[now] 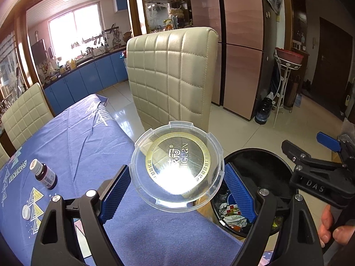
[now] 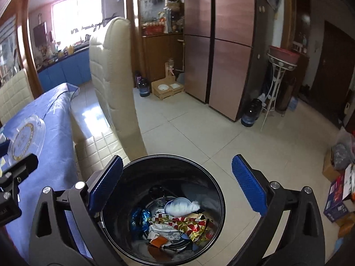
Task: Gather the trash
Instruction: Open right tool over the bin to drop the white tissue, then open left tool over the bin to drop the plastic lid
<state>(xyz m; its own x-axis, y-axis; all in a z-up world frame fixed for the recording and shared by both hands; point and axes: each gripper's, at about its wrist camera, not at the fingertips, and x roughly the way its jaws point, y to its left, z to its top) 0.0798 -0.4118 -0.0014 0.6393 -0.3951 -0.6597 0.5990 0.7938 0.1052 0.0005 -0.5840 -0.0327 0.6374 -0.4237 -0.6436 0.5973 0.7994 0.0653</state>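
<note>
Left gripper [image 1: 176, 185] clamped across clear round plastic lid [image 1: 177, 166] at table's [image 1: 88, 146] near edge, right gripper [image 2: 177, 186] spread wide, empty (over black trash bin [image 2: 124, 190], wrappers [image 2: 177, 223] inside).

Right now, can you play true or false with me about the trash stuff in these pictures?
1. The left gripper holds a clear round lid. True.
2. The right gripper is squeezing a candy wrapper. False: its jaws are open and empty above the black trash bin.
3. The bin already has crumpled wrappers inside. True.
4. The tablecloth is red. False: it is blue.
5. A small dark bottle stands on the table. True.
6. The bottle's white cap is in the bin. False: a white cap lies on the tablecloth near the bottle.
</note>
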